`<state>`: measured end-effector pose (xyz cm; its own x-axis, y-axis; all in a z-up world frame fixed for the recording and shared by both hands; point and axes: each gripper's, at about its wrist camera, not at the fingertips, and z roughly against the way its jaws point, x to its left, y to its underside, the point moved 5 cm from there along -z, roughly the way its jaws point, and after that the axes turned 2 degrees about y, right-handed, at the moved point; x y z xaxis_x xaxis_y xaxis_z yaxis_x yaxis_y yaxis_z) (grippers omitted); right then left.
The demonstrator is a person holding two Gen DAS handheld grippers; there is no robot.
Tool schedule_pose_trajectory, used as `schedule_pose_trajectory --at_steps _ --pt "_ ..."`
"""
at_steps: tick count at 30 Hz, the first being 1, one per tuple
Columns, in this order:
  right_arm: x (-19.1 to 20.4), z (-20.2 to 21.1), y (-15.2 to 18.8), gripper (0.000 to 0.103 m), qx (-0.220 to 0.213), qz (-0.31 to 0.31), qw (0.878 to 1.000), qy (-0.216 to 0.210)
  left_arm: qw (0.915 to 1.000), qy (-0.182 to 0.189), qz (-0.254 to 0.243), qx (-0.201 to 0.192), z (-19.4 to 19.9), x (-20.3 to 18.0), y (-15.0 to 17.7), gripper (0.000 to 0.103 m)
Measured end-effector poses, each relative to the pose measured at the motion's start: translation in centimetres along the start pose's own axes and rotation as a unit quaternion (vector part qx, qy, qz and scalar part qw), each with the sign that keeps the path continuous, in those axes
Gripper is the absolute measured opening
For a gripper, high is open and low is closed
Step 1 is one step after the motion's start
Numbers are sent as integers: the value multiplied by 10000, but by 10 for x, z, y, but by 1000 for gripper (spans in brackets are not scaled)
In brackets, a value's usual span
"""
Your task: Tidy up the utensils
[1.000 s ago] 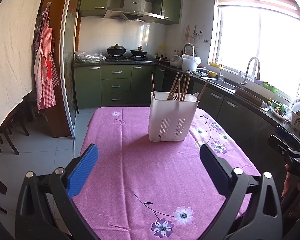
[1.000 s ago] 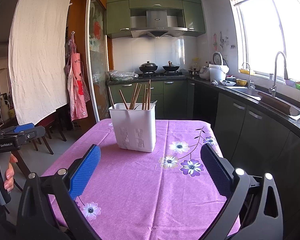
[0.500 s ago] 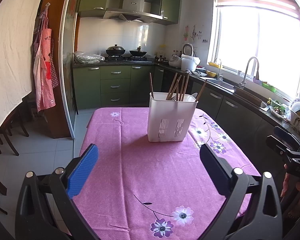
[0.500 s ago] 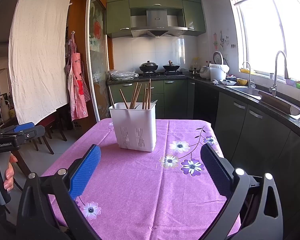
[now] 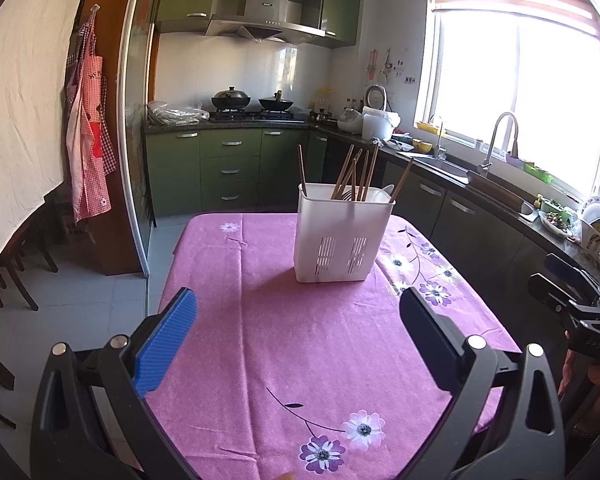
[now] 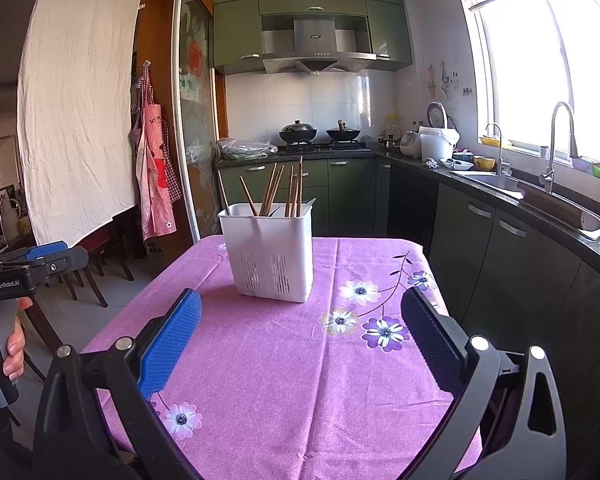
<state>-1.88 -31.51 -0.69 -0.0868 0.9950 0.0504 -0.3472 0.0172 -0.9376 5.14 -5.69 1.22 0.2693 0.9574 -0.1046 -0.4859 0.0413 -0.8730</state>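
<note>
A white slotted utensil holder (image 5: 342,236) stands upright on the purple flowered tablecloth (image 5: 300,340), toward the far end of the table. Several wooden chopsticks (image 5: 360,176) and a white spoon stand in it. It also shows in the right wrist view (image 6: 270,252) with the chopsticks (image 6: 278,192). My left gripper (image 5: 298,320) is open and empty, held over the near part of the table, well short of the holder. My right gripper (image 6: 300,324) is open and empty too, at the same distance from the holder.
The table edge drops to a tiled floor (image 5: 92,300) on the left. Dark green cabinets and a counter with a sink (image 6: 496,180) run along the right. A stove with two woks (image 5: 252,102) is at the back. Wooden chairs (image 6: 88,272) stand at the left.
Both grippers have stayed open and nearly still. The left view has shifted only slightly; the holder has not moved.
</note>
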Motion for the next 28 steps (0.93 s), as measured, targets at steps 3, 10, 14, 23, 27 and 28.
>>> schedule_pose_trajectory --at_steps 3,10,14,23,27,28 --pt "0 -4 3 99 21 2 10000 -10 9999 37 31 144 -3 1 0 96" --pt "1 -5 5 99 37 1 10000 -3 9998 72 150 84 1 6 -1 97" --pt "0 -8 8 99 61 9 10000 -11 9998 -182 -9 -115 4 6 -3 97" --pt "0 -13 11 99 116 9 9999 -26 9983 -552 -193 -43 -2 9 -3 97" --pt "-1 -19 11 99 198 -4 9998 -70 9981 -553 -247 63 -12 11 1 97" --pt "-1 -22 13 99 229 -4 9997 -74 9983 -524 -212 119 -18 13 2 97"
